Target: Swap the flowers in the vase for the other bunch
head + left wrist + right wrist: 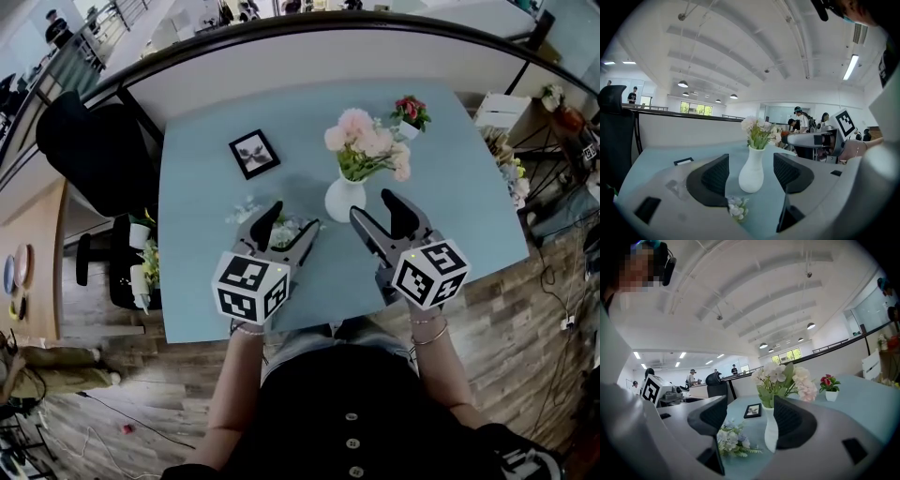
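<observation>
A white vase [343, 200] with pink and white flowers [366, 141] stands upright mid-table. The other bunch [283, 231], pale white-blue blooms, lies flat on the blue table [206, 253] left of the vase. My left gripper [289, 223] hovers open over that bunch, its jaws on either side, not closed on it. My right gripper [375, 208] is open just right of the vase and in front of it. In the left gripper view the vase [751, 173] shows between the jaws and the bunch [737, 207] lies below them. The right gripper view shows the vase [770, 430] and the bunch [731, 439].
A black picture frame [254, 153] lies at the back left of the table. A small potted red plant [410, 114] stands at the back right. A black office chair [89, 150] is left of the table. The table's front edge runs just under my grippers.
</observation>
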`<state>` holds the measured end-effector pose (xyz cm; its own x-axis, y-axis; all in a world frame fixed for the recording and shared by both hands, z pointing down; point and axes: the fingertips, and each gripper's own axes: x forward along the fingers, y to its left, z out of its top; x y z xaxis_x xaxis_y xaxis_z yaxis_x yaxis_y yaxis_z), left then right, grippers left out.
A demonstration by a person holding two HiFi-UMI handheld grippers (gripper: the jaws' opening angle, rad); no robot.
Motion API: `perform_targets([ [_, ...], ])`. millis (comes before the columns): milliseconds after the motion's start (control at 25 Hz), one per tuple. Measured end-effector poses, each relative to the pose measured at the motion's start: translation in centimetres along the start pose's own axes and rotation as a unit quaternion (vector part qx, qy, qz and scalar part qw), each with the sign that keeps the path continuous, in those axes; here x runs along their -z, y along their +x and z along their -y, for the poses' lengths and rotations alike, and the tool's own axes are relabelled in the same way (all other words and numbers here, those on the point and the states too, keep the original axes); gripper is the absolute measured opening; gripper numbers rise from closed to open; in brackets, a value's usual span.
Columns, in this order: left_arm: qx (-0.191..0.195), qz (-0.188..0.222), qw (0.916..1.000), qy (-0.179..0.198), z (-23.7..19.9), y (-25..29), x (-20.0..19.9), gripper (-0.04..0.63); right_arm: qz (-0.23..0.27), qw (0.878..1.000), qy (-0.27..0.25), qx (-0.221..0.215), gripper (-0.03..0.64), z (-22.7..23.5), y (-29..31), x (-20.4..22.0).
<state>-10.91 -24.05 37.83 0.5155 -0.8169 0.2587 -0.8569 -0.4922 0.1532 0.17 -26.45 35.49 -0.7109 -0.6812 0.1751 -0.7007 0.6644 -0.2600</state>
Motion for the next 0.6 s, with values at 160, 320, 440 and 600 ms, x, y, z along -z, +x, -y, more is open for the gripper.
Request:
perform_targets([
  [160,0.0,-0.003,1.0,-0.002,0.0,0.7,0.0,0.281,-0.006,1.0,0.01,-0.002,0.299,0.7,0.5,0.4],
  [320,0.002,-0.012,0.9999,-0.003,-0.1,1.3,0.5,0.281,-0.018,1.0,0.006,0.001,0.299,1.5,1.1,1.0],
  [440,0.002,-0.018,0.9998,-0.01,-0.5,1.6,1.1,0.281,-0.025,1.0,0.011,0.002,0.299,2.1,1.6,1.5],
  [600,-0.004,-0.028,0.9995,-0.015,-1.1,2.0,1.7,0.281,-0.03,0.999,0.017,0.006,0.299,3.0,2.4,2.0],
])
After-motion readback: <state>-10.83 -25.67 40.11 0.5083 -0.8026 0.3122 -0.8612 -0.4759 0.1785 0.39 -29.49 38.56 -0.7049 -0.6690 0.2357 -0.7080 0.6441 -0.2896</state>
